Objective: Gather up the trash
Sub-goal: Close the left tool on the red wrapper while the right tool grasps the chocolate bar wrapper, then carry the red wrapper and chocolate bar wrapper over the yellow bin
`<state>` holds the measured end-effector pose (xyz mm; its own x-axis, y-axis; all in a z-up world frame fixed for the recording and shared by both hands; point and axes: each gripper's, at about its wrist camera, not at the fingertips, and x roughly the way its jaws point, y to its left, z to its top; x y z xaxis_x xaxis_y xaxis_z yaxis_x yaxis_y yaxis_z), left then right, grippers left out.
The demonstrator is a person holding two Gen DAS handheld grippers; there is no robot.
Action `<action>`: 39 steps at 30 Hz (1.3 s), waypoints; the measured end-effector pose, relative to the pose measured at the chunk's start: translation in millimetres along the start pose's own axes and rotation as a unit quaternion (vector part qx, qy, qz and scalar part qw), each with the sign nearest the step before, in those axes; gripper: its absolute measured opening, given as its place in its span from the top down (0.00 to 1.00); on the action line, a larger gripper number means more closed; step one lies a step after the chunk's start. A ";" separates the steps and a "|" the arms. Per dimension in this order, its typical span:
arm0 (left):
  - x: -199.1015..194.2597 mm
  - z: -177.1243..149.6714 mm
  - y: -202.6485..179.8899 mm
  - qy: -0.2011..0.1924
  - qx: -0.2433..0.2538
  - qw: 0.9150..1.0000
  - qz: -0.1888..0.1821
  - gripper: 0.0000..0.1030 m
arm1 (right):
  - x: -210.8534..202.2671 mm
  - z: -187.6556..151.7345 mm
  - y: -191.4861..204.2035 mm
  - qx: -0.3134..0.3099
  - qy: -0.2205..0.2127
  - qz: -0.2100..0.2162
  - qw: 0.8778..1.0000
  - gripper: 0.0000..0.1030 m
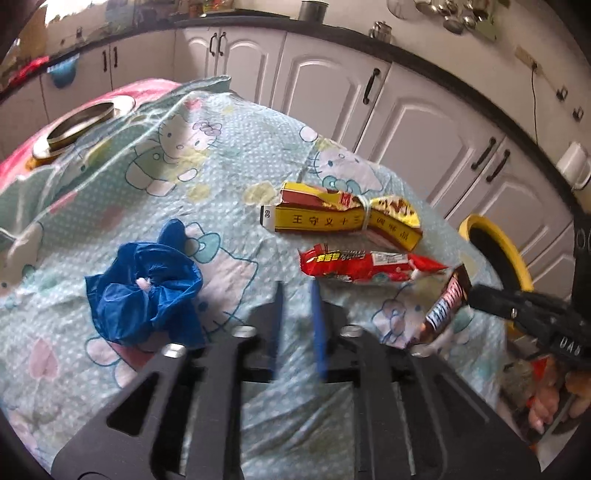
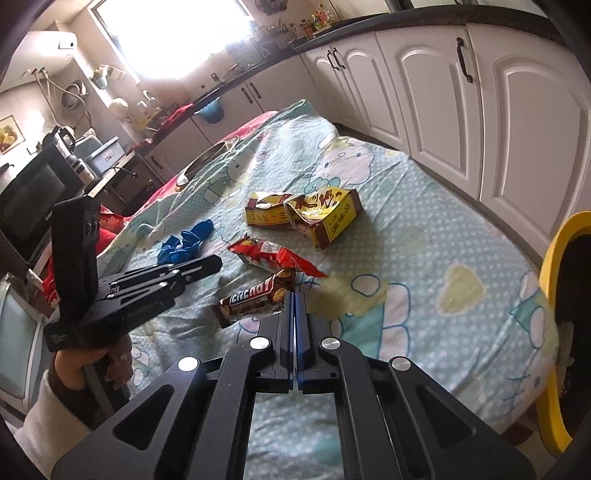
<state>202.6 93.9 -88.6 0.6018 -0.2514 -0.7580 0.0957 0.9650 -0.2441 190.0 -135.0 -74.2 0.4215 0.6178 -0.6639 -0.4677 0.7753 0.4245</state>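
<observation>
The right gripper (image 2: 294, 295) had its jaws pinched on one end of the brown bar wrapper (image 2: 255, 300), lifting it above the cloth (image 2: 406, 206) near the yellow bin (image 2: 550, 266). The left gripper (image 1: 295, 291) hovered with jaws spread between the blue bag (image 1: 147, 291) and red wrapper (image 1: 365, 266); the yellow box (image 1: 343, 218) lay beyond.

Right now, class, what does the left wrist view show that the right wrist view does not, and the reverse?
Left only: spoons hanging on the wall. Right only: a bright window and a microwave. Both: the brown bar wrapper pinched in the right gripper, the red wrapper, yellow box, blue glove and yellow bin.
</observation>
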 end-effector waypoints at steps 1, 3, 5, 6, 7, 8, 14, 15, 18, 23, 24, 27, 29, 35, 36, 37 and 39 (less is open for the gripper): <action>1.1 0.8 0.0 0.002 -0.005 1.000 -0.008 0.84 | -3.3 -0.1 -0.1 -0.001 -0.002 0.001 1.000 0.99; 4.8 3.2 0.5 0.003 -0.022 1.000 -0.022 0.79 | -8.8 -0.9 0.1 -0.003 -0.003 0.002 1.000 0.99; 8.7 4.7 1.5 0.003 -0.040 0.999 -0.029 0.76 | -15.9 -2.4 0.5 -0.008 -0.006 0.000 1.000 0.99; 10.9 5.8 2.9 0.003 -0.054 0.998 -0.040 0.73 | -18.4 -2.7 0.2 -0.010 -0.006 -0.001 1.000 0.99; 12.4 6.3 4.3 0.002 -0.066 0.997 -0.049 0.72 | -22.1 -3.7 -0.5 -0.012 -0.007 -0.002 1.000 0.99; 14.8 6.8 7.2 0.002 -0.085 0.994 -0.063 0.71 | -25.2 -5.1 0.0 -0.013 -0.008 -0.004 1.000 0.99; 24.6 7.5 14.8 0.000 -0.147 0.984 -0.102 0.96 | -45.7 -5.0 -5.5 -0.022 -0.019 -0.018 0.999 0.99; 24.8 7.7 14.4 -0.001 -0.149 0.984 -0.098 0.97 | -49.5 -4.4 -7.1 -0.023 -0.022 -0.020 0.999 0.99; 21.1 7.7 9.3 -0.008 -0.144 0.985 -0.092 0.99 | -57.3 -3.5 -10.2 -0.022 -0.029 -0.023 0.999 0.99; 6.8 9.1 -9.8 -0.022 -0.109 0.991 -0.078 0.99 | -69.4 -5.1 -15.5 -0.028 -0.037 -0.033 0.998 0.99; 4.3 10.2 -13.7 -0.025 -0.102 0.991 -0.077 0.99 | -72.0 -5.7 -17.4 -0.028 -0.039 -0.035 0.998 0.99; -4.3 12.6 -30.2 -0.035 -0.076 0.994 -0.075 0.99 | -78.0 -6.9 -23.4 -0.027 -0.044 -0.042 0.998 0.99; -10.1 14.6 -42.0 -0.042 -0.061 0.994 -0.077 0.99 | -83.9 -7.8 -28.7 -0.026 -0.050 -0.050 0.997 0.99; -21.3 20.9 -78.4 -0.060 -0.029 0.994 -0.090 0.99 | -103.0 -8.4 -51.1 -0.008 -0.068 -0.068 0.995 0.99; -21.6 21.8 -84.4 -0.062 -0.024 0.994 -0.091 0.99 | -106.3 -8.4 -54.9 -0.005 -0.071 -0.071 0.995 0.99; -22.0 22.8 -90.6 -0.065 -0.019 0.993 -0.092 0.99 | -110.0 -8.4 -59.8 -0.001 -0.074 -0.075 0.994 0.99; -21.4 24.1 -103.3 -0.067 -0.009 0.993 -0.094 0.99 | -117.1 -9.5 -68.0 0.008 -0.081 -0.081 0.993 0.99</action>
<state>198.9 1.4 -32.6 0.6746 -0.4136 -0.6114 0.2031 0.9003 -0.3850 165.1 -261.3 -31.1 0.6108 0.4965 -0.6168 -0.3721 0.8676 0.3299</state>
